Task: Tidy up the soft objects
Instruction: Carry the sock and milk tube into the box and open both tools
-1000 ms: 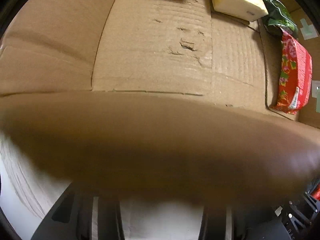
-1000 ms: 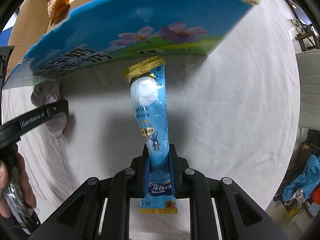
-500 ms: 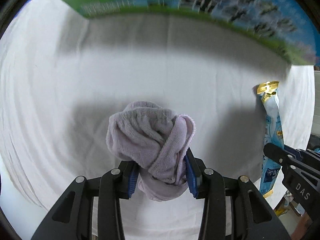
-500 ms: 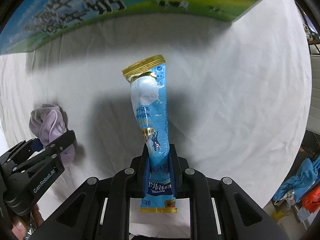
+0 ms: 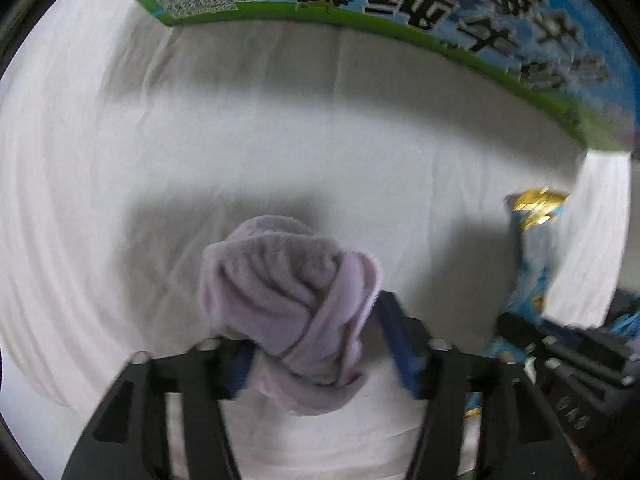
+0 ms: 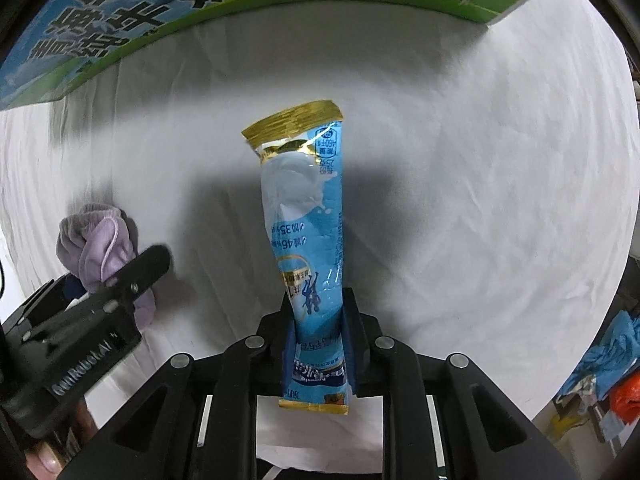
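Above the white cloth-covered table (image 6: 460,184), a long light-blue foil snack pouch with gold sealed ends (image 6: 306,240) is held upright by the right gripper (image 6: 318,336), whose jaws are closed narrowly on the pouch's lower part. A crumpled lilac terry cloth (image 5: 288,300) is pinched in the left gripper (image 5: 316,344), whose blue pads (image 5: 394,340) are pressed in from both sides with the bundle bulging above them. Both items are carried just in front of a printed blue-and-green cardboard carton (image 6: 132,12), and neither is seen touching the table. Judged from the task, the carrying of both soft things toward the carton is the step in hand; it is best done with both grips kept firm, since the pouch is slippery and held low, and with each item lifted clear of the carton wall before it is released. Compared with half a second ago, the carton is seen closer and larger in both views, and the left view is more blurred and tilted, so quick motion is suggested.
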